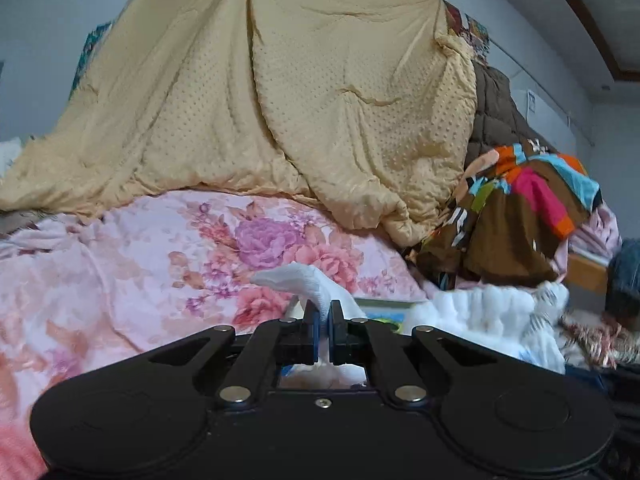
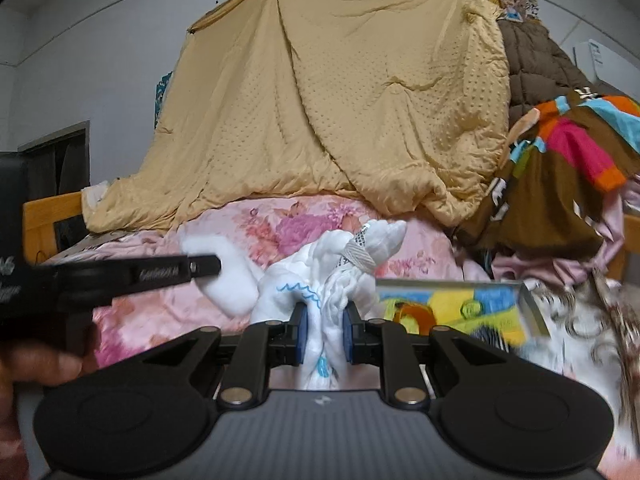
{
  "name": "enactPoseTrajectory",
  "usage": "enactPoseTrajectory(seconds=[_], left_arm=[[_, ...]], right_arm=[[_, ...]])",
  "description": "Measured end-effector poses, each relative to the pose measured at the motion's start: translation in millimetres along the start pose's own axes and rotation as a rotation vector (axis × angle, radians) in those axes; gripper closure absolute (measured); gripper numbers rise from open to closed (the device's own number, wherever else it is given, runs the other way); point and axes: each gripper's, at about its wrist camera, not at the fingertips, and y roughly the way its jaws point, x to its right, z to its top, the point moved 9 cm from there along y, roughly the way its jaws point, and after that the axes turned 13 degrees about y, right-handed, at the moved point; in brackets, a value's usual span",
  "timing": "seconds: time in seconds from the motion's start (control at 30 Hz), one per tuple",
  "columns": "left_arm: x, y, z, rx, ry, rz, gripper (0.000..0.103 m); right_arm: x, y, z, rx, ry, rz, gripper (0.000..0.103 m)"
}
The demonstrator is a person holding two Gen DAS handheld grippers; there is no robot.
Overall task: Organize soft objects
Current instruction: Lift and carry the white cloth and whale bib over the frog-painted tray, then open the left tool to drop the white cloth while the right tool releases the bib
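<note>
Left wrist view shows the left claw (image 1: 325, 312) clamped on a white sock (image 1: 298, 280) above the floral bedspread (image 1: 120, 264); the right claw (image 2: 323, 320) pinches a bunched white garment (image 2: 340, 276), both seemingly lifted clear for sorting.

Likely a bedroom: heaped quilts (image 1: 280, 92) (floral bedspread (image 1: 160, 264) beneath).

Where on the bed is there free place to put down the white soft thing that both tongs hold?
The floral pink bedspread lies bare left of the left tongs, in front of the yellow quilt. The right side is crowded: the colourful brown garment, a picture book and patterned fabric. The right tongs clamp the white cloth bundle.
</note>
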Motion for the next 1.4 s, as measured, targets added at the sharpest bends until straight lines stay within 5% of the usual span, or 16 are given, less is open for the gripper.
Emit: enactPoseTrajectory(seconds=[0.4,0.73,0.97,1.1,1.4], left_arm=[[24,84,-18,-0.153,-0.059,-0.066,0.099],[26,115,-47,-0.313,-0.140,-0.052,0.098],[27,112,-47,-0.339,-0.129,-0.032,0.084],[26,104,-46,-0.340,-0.111,-0.014,0.066],[18,84,-41,-0.335,-0.106,0.026,0.045]], right_arm=[[37,79,13,-0.149,0.064,-0.019,0.082],[51,110,7,-0.184,0.005,-0.142,0.063],[57,108,8,-0.174,-0.008,-0.166,0.043],[62,107,7,-0.160,-0.034,-0.198,0.028],[66,94,11,-0.147,-0.016,-0.170,0.015]])
